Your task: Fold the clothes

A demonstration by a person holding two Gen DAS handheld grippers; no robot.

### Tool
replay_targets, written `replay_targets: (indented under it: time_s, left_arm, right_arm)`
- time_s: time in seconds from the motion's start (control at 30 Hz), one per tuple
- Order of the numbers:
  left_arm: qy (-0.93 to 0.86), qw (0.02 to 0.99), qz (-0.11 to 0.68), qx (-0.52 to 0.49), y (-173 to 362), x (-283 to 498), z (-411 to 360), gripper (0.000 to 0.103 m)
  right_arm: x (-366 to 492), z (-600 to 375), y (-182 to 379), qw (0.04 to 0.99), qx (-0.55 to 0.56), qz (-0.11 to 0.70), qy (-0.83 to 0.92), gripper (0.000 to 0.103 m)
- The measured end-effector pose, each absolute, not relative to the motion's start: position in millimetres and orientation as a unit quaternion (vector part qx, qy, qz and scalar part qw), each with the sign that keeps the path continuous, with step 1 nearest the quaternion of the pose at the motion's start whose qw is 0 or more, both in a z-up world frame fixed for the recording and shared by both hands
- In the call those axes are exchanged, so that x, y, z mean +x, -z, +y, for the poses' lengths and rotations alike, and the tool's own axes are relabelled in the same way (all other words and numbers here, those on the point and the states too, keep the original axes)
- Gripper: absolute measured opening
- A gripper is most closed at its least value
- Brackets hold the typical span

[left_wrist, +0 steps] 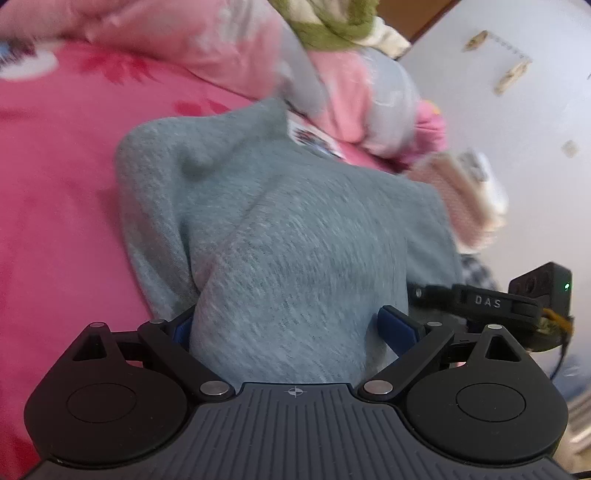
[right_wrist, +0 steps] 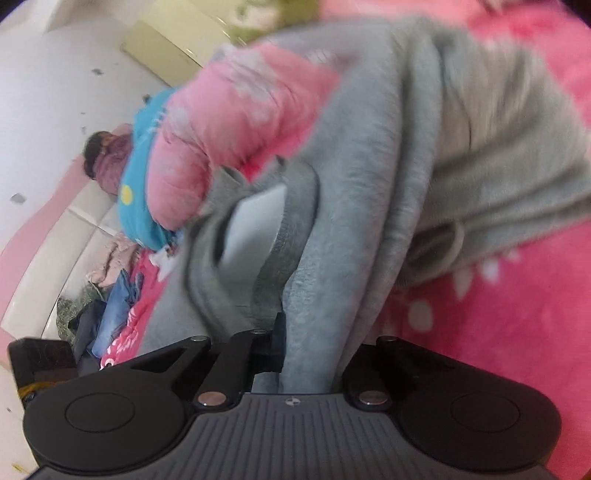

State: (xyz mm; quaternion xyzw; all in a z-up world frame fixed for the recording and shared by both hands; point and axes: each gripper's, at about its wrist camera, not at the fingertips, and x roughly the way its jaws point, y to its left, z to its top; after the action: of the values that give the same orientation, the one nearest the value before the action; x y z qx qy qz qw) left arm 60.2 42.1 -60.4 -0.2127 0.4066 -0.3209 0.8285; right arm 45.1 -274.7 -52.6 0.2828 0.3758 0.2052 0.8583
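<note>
Left gripper: grey sweater bunched between the two blue-padded fingers, which sit wide apart on either side of the fabric. Cloth fills the gap; whether the pads press it cannot be told.

Right gripper: a thick fold of the same sweater runs down between the fingers, which stand close against it on both sides, clenched on the cloth. The right gripper also shows at the right edge of the left view as a black body with a green light.

Sweater: lifted at the near end by both grippers, the rest trailing away over the pink blanket. In the left view a sleeve hangs off to the left side. In the right view a white label shows inside the neck opening, just above the fingers. Both views are motion-blurred.

Beyond the sweater: a pink quilt heaped on the blanket; a green-and-cream cloth on top of it. Right view shows the blanket's white dots beside the sweater, a blue cloth against the quilt, and farther left a pile of clothes, denim among them, next to a white padded headboard.

Farthest: white wall.
</note>
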Motion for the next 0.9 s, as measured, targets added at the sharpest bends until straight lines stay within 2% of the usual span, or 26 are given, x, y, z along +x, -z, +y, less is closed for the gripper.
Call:
replay_targets:
  time_s: [0.23,0.33,0.53,0.63,0.7,0.73,0.8,0.87,0.9]
  left_arm:
    - [0.383,0.786,0.414,-0.253,62,50,35,0.095]
    - [0.408,0.767,0.416,-0.269,62,45,32,0.095]
    - [0.374,0.794,0.387,-0.283,49,49,65,0.095]
    - [0.349,0.816,0.373,-0.27,42,60,60,0.095]
    - [0.332,0.834,0.36,-0.256,37,69,54,0.095]
    - [0.324,0.842,0.351,-0.249,35,75,48,0.095]
    - [0.314,0.856,0.339,-0.234,29,89,34,0.095]
    - [0.311,0.86,0.332,-0.23,23,106,20,0.095]
    - [0.311,0.859,0.333,-0.234,21,116,13,0.095]
  right_arm:
    - [13,-334,21,0.906,0.241,0.334,-0.098,0.005]
    - [8,-351,24,0.914,0.219,0.336,-0.056,0.005]
    - [16,-366,53,0.903,0.218,0.369,-0.026,0.006]
    - [22,-377,61,0.89,0.245,0.383,-0.033,0.025]
    - [27,-391,58,0.884,0.276,0.375,-0.038,0.047]
    - [30,-398,57,0.881,0.291,0.371,-0.04,0.052]
    - [34,-413,54,0.873,0.322,0.363,-0.045,0.069]
    - [39,-427,51,0.865,0.353,0.354,-0.05,0.073]
    - [42,-434,49,0.86,0.368,0.349,-0.052,0.078]
